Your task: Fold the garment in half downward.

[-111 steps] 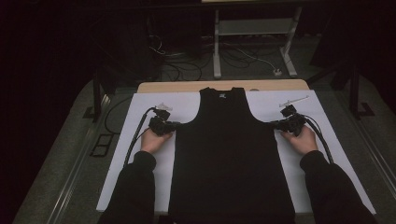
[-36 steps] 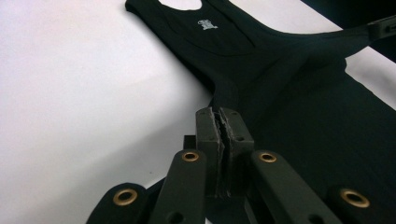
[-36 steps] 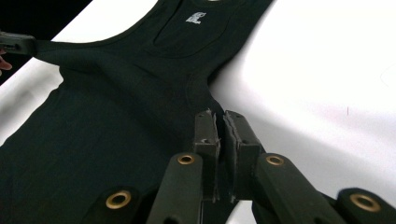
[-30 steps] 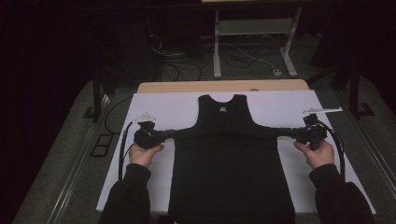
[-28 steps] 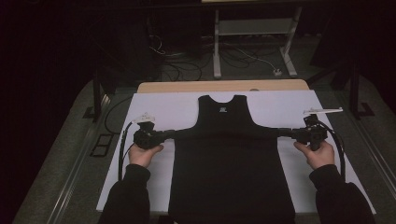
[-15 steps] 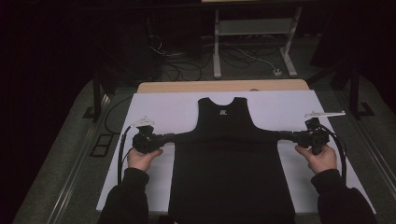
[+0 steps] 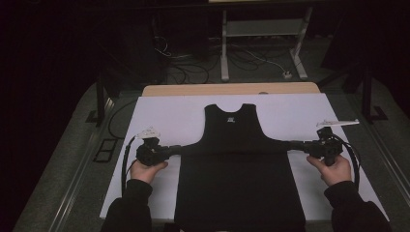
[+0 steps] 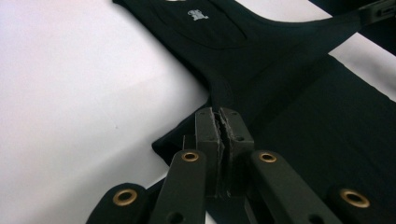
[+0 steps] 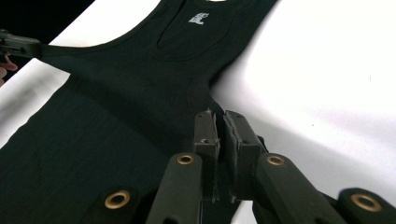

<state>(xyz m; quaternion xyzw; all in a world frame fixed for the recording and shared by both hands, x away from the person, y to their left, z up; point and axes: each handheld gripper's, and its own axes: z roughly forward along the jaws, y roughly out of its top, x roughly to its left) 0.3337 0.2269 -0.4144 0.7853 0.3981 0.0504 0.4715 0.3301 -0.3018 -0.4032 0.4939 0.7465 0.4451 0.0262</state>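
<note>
Black vest (image 7: 239, 159) lies flat on white sheet (image 7: 164, 113); left gripper (image 7: 167, 151) and right gripper (image 7: 300, 145) each pinch its sides, stretched apart.

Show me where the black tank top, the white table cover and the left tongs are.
black tank top (image 7: 239, 188): high view, lower body panel.
white table cover (image 7: 169, 116): high view, bare far-left area.
left tongs (image 8: 218, 122): left gripper view, closed jaw tips pinching fabric.

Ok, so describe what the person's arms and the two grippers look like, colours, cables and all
Both forearms wear dark long sleeves. The left gripper and right gripper are black, each topped by a pale grey three-cornered plate and trailing a black cable. In the gripper views, the jaw arms are matt black with brass-coloured rivets.
</note>
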